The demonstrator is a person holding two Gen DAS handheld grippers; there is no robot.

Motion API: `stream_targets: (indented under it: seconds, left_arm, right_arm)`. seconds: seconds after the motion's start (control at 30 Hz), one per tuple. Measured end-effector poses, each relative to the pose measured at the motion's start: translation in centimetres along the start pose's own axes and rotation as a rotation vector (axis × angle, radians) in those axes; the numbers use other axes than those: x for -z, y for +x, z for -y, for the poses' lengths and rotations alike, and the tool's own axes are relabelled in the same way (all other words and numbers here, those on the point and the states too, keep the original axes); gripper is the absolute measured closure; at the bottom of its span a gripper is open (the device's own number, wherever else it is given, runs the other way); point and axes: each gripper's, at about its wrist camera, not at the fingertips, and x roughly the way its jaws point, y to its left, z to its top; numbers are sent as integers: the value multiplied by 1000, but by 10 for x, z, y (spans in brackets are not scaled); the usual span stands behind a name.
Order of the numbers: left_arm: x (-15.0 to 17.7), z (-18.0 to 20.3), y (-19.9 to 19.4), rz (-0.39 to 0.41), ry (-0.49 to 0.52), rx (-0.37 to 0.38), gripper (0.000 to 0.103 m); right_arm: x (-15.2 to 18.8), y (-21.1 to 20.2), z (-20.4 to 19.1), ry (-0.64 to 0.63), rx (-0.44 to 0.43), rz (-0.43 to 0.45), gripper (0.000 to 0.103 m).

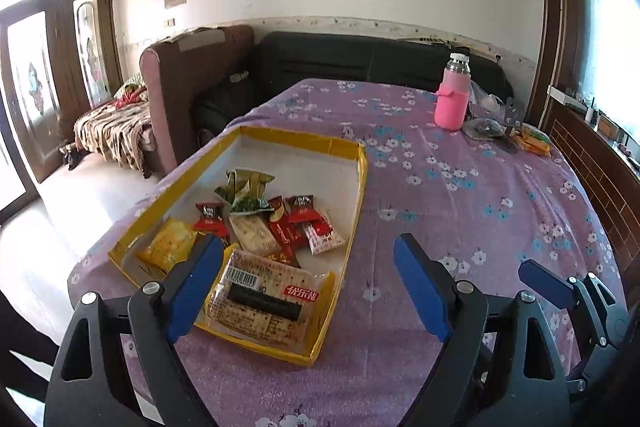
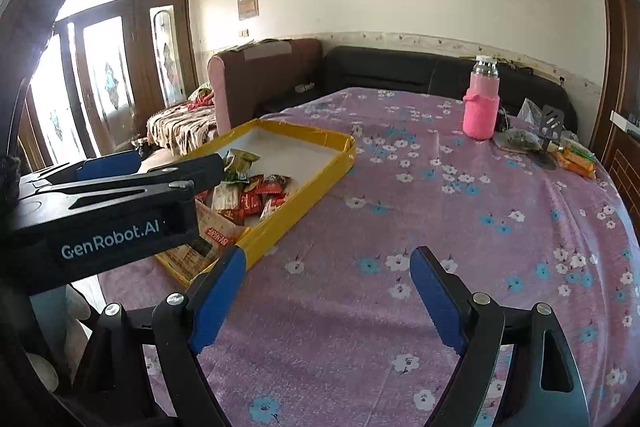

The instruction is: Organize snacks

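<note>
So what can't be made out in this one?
- Left wrist view: near-left corner of the yellow tray, hidden behind the left claw.
- Right wrist view: the tray's left side and some snacks, blocked by the left claw's body.
- Both views: items beside the pink bottle too small and blurred to identify.

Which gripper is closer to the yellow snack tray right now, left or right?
Left. The left gripper hangs open over the yellow tray's near end; the right gripper is open over bare tablecloth beside it.
</note>
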Motion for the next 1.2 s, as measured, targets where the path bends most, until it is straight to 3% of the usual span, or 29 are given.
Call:
stream_targets:
  seconds: [0.23, 0.4, 0.47, 0.53, 0.7, 0.87, 1.2]
  left_arm:
    - [3, -6, 0, 29, -12, -36, 15]
    - [5, -9, -40, 243, -25, -179, 15]
    - [9, -10, -50, 282, -29, -197, 7]
    - [12, -12, -51, 273, -31, -201, 2]
    - [10, -15, -32, 150, -25, -93, 0]
    - [13, -9, -22, 93, -8, -105, 0]
    - [19, -7, -9, 16, -12, -48, 0]
  right_arm:
    - [4, 11, -4, 6, -7, -35, 17]
    - [4, 5, -10, -9, -16, -10, 17]
    - [3, 2, -14, -20, -19, 8, 17]
    - [3, 0, -17, -28, -21, 14, 17]
    - [5, 0, -20, -35, -29, 5, 17]
    - [6, -1, -21, -46, -30, 2, 17]
    - [15, 5, -24, -59, -46, -29, 17]
